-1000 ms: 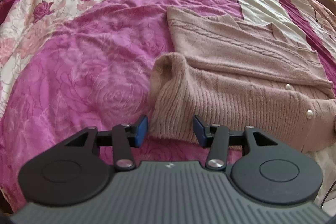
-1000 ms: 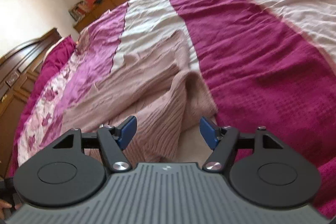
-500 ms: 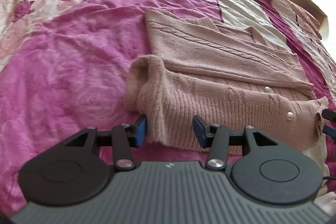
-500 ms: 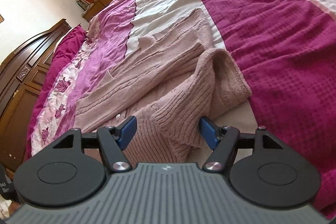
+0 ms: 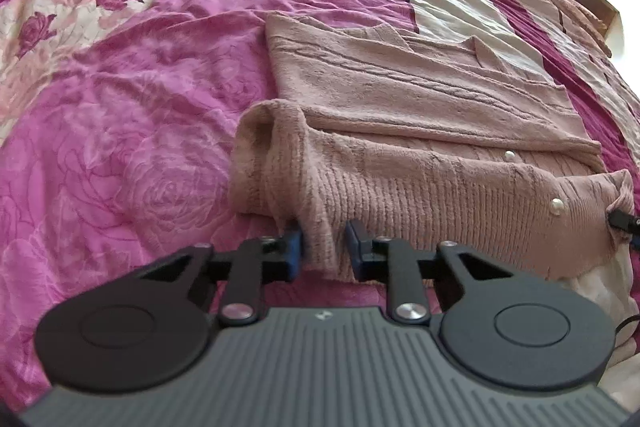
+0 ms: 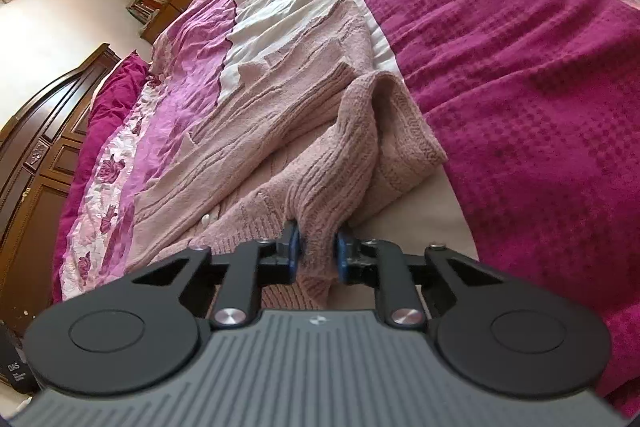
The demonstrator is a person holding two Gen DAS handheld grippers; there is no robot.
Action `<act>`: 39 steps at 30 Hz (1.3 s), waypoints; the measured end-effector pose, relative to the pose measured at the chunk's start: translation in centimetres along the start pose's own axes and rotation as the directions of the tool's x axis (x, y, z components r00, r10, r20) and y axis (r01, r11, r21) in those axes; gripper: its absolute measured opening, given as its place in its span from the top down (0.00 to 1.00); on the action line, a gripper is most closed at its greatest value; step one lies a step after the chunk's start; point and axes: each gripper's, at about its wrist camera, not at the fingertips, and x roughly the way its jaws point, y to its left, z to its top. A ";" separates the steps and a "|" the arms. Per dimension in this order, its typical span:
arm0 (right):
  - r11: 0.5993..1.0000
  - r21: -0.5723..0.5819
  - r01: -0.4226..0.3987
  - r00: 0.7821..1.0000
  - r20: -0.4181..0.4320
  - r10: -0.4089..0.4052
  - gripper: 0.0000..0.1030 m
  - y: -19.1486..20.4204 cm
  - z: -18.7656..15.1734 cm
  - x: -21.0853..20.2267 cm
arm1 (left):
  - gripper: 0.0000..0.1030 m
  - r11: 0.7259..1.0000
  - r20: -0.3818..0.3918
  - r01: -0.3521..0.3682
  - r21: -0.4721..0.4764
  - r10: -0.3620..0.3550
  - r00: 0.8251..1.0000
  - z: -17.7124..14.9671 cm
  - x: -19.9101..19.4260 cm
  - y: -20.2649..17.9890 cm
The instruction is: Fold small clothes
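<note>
— Where's the cardigan point(image 5: 420, 115)?

— Flat on the bed point(image 5: 120, 107), near hem toward me. My left gripper point(image 5: 323, 247) is closing on one hem corner, my right gripper point(image 6: 316, 255) on the other; knit sits between both jaws.

— Risk?

— I'd say a shallow bite: loose knit could slip out on lifting, or one side drags.

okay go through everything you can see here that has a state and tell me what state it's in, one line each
Pink knit cardigan: lying on the bed, partly folded, near hem bunched.
Pearl buttons: visible on the front; fastened or not unclear.
Left gripper: jaws closing on the cardigan's near hem.
Right gripper: jaws closing, pinching the hem.
Bedspread: spread, wrinkled.
</note>
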 end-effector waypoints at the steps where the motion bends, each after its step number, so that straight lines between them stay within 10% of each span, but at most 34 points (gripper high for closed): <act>1: 1.000 -0.003 -0.002 1.000 -0.001 0.002 0.81 0.0 0.0 0.0 | 0.76 1.000 -0.001 0.002 -0.003 -0.002 1.000 0.0 0.1 0.1; 17: 0.992 0.007 -0.126 0.992 0.002 0.126 0.88 0.3 1.3 -1.3 | 0.90 0.983 0.083 0.137 -0.122 -0.128 0.988 1.9 -2.4 1.3; 24: 0.959 0.026 -0.283 0.955 0.094 0.280 0.89 1.6 3.4 -3.0 | 0.90 0.963 0.213 0.210 -0.168 -0.172 0.962 4.2 -5.1 1.2; 39: 0.934 -0.058 -0.352 0.888 0.296 0.353 0.90 6.0 9.8 -2.4 | 0.91 0.977 0.408 0.162 -0.138 -0.093 0.908 10.1 -6.1 -0.5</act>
